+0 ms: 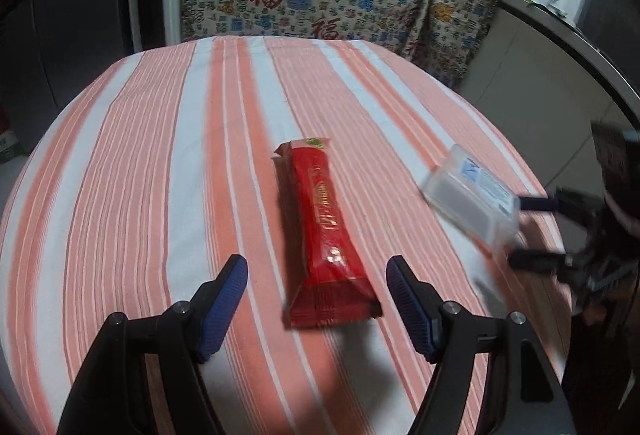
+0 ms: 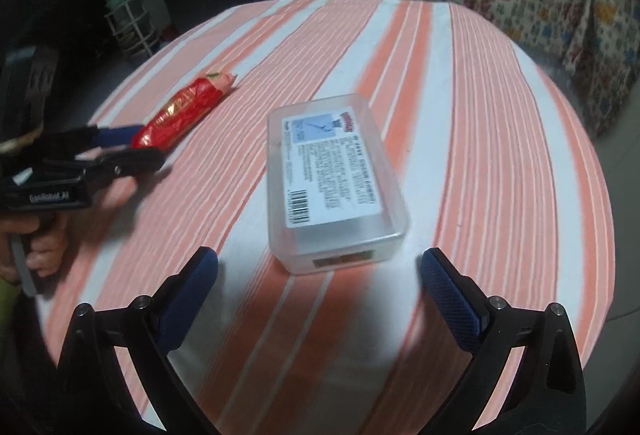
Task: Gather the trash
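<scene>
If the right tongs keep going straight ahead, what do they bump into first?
Probably the clear plastic box. It lies on the striped cloth straight ahead of the open right tongs, nothing between, though how far is unclear.

A long red foil snack wrapper (image 1: 325, 231) with gold lettering lies flat on the striped orange-and-white tablecloth (image 1: 140, 163), near the middle, sealed ends crimped. A clear rectangular plastic box (image 2: 334, 179) with a blue-and-white printed label lies flat toward the cloth's right edge, lid up.
</scene>
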`<state>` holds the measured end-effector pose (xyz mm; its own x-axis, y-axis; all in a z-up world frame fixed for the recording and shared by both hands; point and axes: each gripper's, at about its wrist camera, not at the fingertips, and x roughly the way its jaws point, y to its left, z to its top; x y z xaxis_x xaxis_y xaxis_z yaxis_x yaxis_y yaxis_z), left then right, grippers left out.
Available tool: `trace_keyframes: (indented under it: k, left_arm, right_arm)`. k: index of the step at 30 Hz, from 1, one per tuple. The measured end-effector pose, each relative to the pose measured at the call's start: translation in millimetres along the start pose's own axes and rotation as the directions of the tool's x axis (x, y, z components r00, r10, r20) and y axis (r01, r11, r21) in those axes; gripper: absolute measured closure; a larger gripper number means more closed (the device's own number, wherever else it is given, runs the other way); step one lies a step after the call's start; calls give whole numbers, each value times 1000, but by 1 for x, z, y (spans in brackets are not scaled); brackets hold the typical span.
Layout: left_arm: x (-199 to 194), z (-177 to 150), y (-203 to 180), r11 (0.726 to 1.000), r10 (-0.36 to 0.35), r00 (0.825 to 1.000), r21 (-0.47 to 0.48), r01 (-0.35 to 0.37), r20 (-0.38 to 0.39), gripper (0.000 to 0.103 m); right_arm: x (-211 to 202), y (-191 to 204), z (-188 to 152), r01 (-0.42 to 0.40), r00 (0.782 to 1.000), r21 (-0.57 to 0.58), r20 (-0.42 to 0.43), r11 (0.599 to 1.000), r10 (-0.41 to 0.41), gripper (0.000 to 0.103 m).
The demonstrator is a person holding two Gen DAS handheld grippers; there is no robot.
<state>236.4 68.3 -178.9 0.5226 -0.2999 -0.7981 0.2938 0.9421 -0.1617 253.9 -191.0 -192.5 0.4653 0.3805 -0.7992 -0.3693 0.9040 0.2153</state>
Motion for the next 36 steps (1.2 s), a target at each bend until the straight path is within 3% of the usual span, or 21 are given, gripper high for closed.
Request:
trace_keyframes:
  k: [4, 8, 10, 11, 13, 14, 19, 25, 28, 31, 36]
  left_arm:
    - [10, 17, -20, 997, 37, 999, 68, -34, -36, 30]
    - [27, 38, -22, 997, 72, 994, 44, -69, -77, 35]
    - [34, 45, -20, 996, 79, 991, 35, -76, -107, 59]
    - [37, 47, -19, 996, 83, 989, 36, -79, -121, 65]
    - [38, 47, -18, 995, 97, 986, 51, -91, -133, 82]
    - [35, 47, -20, 994, 98, 988, 57, -91, -124, 82]
    - [12, 42, -33, 998, 33, 998, 55, -30, -59, 87]
    - [-2, 43, -97, 991, -100, 995, 86, 101, -14, 89]
    - [-2, 45, -142, 976, -172, 985, 131, 172, -14, 89]
    - [5, 49, -190, 950, -264, 964, 166, 266, -39, 89]
    - [27, 49, -270, 907, -347, 933, 221, 360, -95, 90]
  right_arm:
    - [-6, 9, 29, 47, 997, -90, -61, 995, -52, 2]
    - [9, 20, 52, 85, 988, -150, -115, 985, -103, 7]
    - [18, 22, 57, 80, 983, -157, -150, 984, -103, 12]
    - [24, 23, 59, 76, 980, -159, -170, 984, -103, 13]
    - [29, 22, 60, 78, 977, -154, -185, 985, -106, 32]
    - [26, 20, 60, 80, 979, -139, -176, 987, -104, 42]
    - [-9, 16, 52, 83, 992, -118, -82, 990, -93, 42]
    - [-63, -26, 26, 100, 995, -12, -1, 995, -100, 42]
    - [-95, -58, 8, 115, 992, 60, 37, 991, -118, 42]
    - [-126, -97, -16, 147, 986, 144, 60, 979, -156, 42]
    - [-154, -167, -59, 207, 972, 300, 49, 931, -231, 42]
